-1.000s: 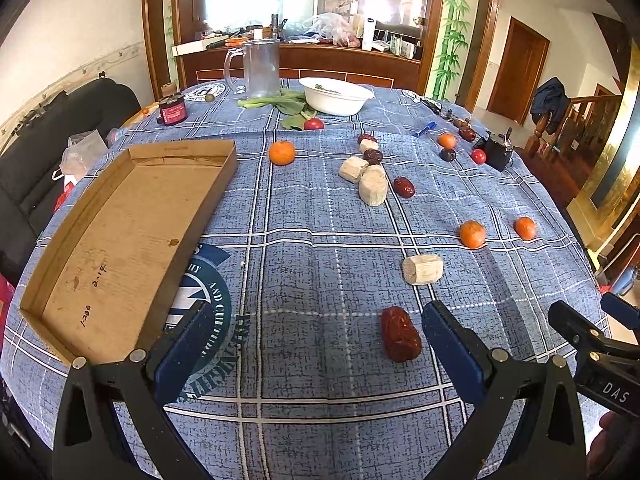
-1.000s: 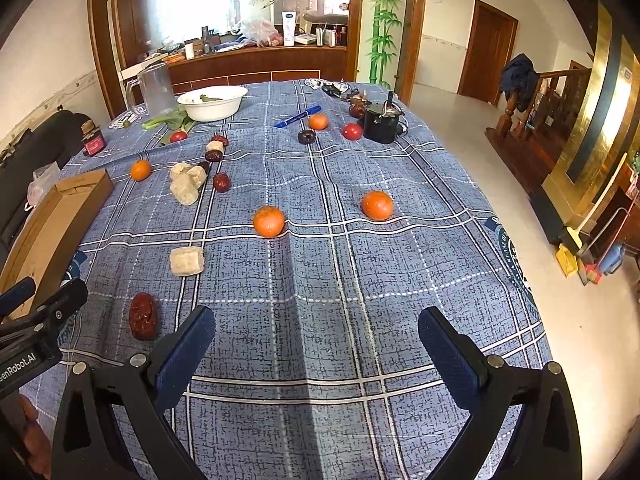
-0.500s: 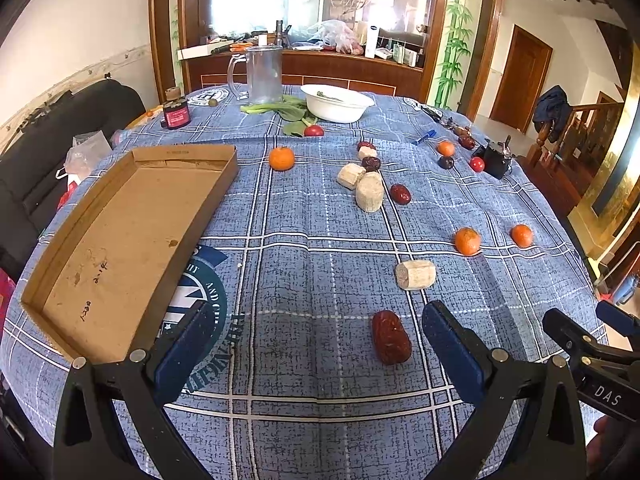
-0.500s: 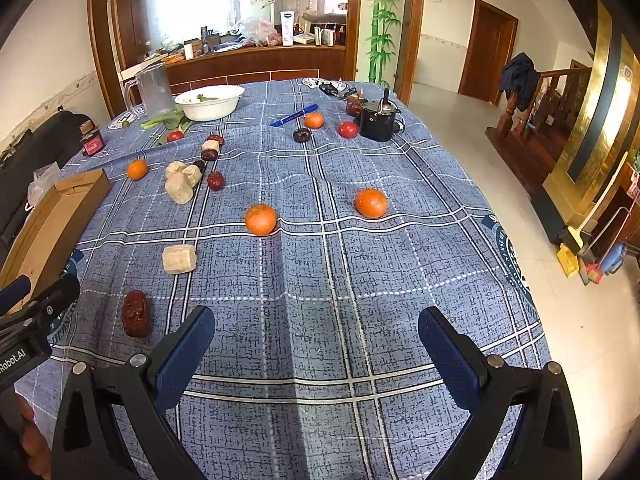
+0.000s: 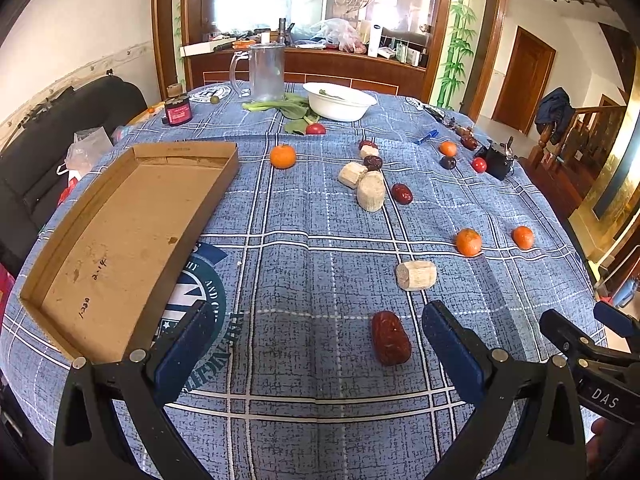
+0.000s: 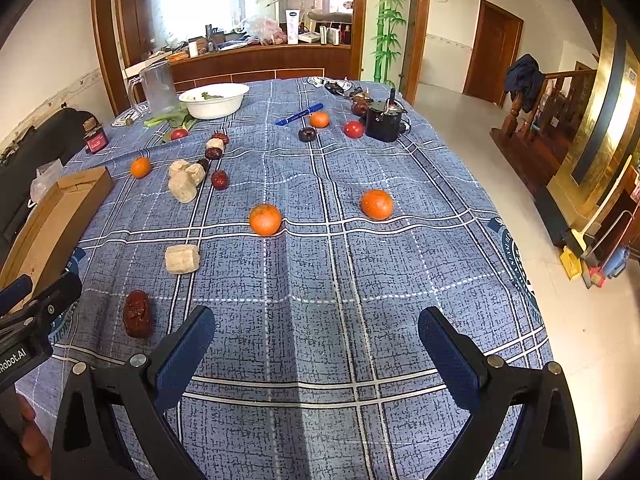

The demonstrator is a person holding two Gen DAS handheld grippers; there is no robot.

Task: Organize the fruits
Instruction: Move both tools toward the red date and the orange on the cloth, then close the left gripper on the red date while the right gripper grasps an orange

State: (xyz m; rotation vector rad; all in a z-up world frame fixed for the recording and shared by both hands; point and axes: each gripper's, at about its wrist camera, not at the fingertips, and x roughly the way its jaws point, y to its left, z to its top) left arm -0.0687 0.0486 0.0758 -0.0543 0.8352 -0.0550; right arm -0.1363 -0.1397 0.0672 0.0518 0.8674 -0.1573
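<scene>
Fruits lie scattered over a blue checked tablecloth (image 5: 320, 272). A big red date (image 5: 391, 338) rests just ahead of my left gripper (image 5: 318, 330), nearer its right finger; the gripper is open and holds nothing. A pale cut chunk (image 5: 416, 275) sits behind the date. Two oranges (image 6: 265, 219) (image 6: 376, 204) lie ahead of my right gripper (image 6: 316, 338), which is open and empty. An empty cardboard tray (image 5: 120, 240) lies at the left. More pale chunks (image 5: 371, 196), small dates (image 5: 401, 193) and an orange (image 5: 283, 156) lie farther back.
A white bowl (image 5: 339, 101), a clear jug (image 5: 264, 70), greens (image 5: 280, 105) and a dark jar (image 5: 177, 109) stand at the table's far end. A black pot (image 6: 385, 120), a blue pen (image 6: 299, 114) and small fruits sit far right. A dark sofa (image 5: 48, 132) flanks the left.
Both grippers have drawn back slightly and tilted, so the date and oranges sit a little farther ahead in each view. Nothing was picked up.
</scene>
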